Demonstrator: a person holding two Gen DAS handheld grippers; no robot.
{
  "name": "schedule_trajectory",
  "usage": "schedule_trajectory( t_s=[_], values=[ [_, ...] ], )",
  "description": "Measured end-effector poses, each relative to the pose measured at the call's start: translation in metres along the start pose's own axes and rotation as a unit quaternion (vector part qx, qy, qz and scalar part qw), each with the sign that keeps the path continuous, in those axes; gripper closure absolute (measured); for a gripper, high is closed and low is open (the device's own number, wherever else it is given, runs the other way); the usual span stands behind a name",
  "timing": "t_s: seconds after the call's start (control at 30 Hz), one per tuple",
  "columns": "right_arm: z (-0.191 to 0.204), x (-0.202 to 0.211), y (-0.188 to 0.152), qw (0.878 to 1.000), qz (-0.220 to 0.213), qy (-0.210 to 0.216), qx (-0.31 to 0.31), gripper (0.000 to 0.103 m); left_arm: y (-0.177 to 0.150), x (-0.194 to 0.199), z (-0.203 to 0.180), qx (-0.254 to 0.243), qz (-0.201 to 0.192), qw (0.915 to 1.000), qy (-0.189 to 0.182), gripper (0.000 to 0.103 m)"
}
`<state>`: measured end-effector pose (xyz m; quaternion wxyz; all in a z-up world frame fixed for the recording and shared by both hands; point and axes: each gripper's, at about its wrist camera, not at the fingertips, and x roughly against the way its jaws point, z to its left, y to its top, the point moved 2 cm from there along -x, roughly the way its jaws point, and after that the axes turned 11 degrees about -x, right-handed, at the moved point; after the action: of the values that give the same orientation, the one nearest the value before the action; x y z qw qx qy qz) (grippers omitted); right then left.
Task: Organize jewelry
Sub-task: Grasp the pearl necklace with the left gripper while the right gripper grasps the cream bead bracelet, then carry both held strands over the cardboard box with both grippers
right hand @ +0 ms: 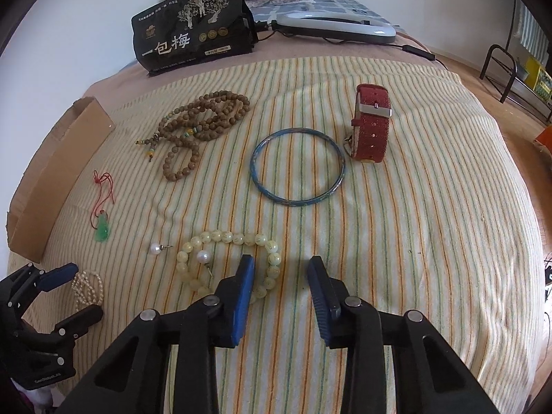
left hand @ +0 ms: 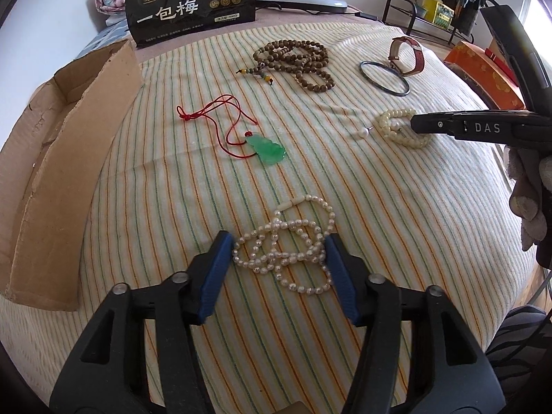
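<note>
A white pearl necklace (left hand: 283,248) lies piled on the striped cloth between the blue pads of my left gripper (left hand: 277,241). The pads stand at its outer loops and the pile still lies loose, so the gripper is open. My right gripper (right hand: 280,269) is open over a cream bead bracelet (right hand: 220,238). Its left finger (right hand: 245,276) stands inside the ring, the ring's right side lies between the fingers, and the right pad is apart from the beads. Two pearl earrings (right hand: 157,249) (right hand: 203,257) lie by the bracelet.
On the cloth lie a green pendant on red cord (left hand: 267,148), a brown wooden bead string (left hand: 296,58), a blue bangle (right hand: 296,203) and a red-strapped watch (right hand: 374,120). A cardboard box (left hand: 69,138) stands at the left. A black bag (left hand: 193,3) stands at the back.
</note>
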<state>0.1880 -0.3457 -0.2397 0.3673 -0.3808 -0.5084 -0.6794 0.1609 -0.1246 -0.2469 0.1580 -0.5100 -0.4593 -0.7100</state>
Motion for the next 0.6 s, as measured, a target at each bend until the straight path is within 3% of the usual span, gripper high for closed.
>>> schedule_trajectory(
  t_s=[0.17, 0.23, 0.3, 0.6],
  values=[
    [0.002, -0.001, -0.003, 1.000, 0.002, 0.021, -0.007, 0.086, 0.001, 0.002, -0.001, -0.001, -0.005, 0.9999, -0.012, 0.086],
    [0.003, 0.000, -0.004, 1.000, 0.003, 0.028, -0.007, 0.093, 0.001, 0.002, -0.002, -0.003, -0.006, 0.9999, -0.013, 0.093],
    [0.003, 0.000, -0.004, 0.999, 0.004, 0.034, -0.009, 0.097, 0.002, 0.002, -0.002, -0.002, -0.006, 0.9999, -0.014, 0.094],
    [0.017, 0.015, -0.003, 0.998, -0.012, 0.062, -0.003, 0.098, 0.003, 0.013, 0.003, 0.012, -0.018, 0.9997, -0.010, 0.096]
  ],
)
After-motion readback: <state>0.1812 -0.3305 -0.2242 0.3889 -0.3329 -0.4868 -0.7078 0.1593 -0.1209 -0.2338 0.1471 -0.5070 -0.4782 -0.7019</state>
